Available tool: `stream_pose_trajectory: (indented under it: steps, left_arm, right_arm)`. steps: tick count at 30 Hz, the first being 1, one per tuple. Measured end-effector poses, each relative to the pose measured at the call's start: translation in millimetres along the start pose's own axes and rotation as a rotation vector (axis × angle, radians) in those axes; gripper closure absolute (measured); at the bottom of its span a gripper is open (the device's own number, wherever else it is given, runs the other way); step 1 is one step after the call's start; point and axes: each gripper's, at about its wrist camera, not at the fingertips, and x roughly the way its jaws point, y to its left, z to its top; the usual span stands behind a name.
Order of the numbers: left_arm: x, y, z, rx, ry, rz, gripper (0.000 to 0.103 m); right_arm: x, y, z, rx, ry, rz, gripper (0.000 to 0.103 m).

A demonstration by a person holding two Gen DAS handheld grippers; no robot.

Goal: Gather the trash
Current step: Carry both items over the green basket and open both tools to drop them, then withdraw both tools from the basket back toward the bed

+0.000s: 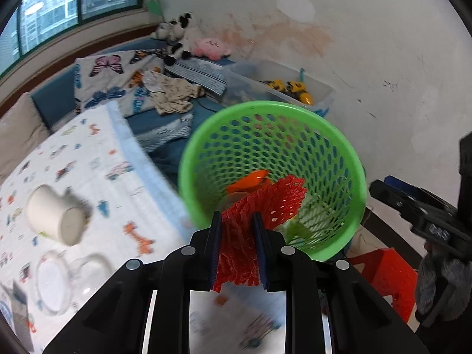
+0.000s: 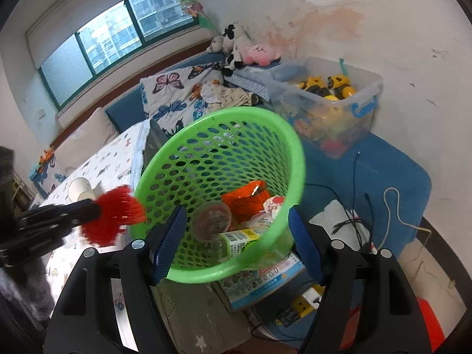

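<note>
My left gripper [image 1: 237, 221] is shut on a red foam fruit net [image 1: 265, 206] and holds it at the near rim of a green mesh basket [image 1: 330, 129]. The net [image 2: 113, 215] also shows in the right wrist view, just left of the basket's rim. My right gripper [image 2: 236, 221] grips the green basket [image 2: 183, 271] with its blue pads on both sides and holds it tilted in the air. Inside lie an orange wrapper [image 2: 246, 200], a clear plastic cup [image 2: 211, 221], a labelled bottle [image 2: 244, 239] and other wrappers.
A table with a printed cloth [image 1: 88, 153] holds a tipped white paper cup [image 1: 54, 215] and clear lids [image 1: 54, 283]. A clear toy bin [image 2: 327, 103] sits on a blue bench. A red stool [image 1: 383, 277] and cables [image 2: 357, 221] lie below.
</note>
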Motion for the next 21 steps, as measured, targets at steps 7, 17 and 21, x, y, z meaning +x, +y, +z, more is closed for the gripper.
stream_pose_trajectory:
  steps: [7, 17, 21]
  left_arm:
    - [33, -30, 25, 0.015, 0.025, -0.058, 0.076]
    - [44, -38, 26, -0.021, 0.023, -0.141, 0.037]
    - [30, -21, 17, -0.058, 0.012, -0.137, 0.036]
  right_arm:
    - [-19, -10, -6, 0.019, -0.021, -0.020, 0.031]
    - [-28, -14, -15, 0.035, -0.020, -0.027, 0.031]
    - [-30, -9, -17, 0.031, -0.023, -0.013, 0.031]
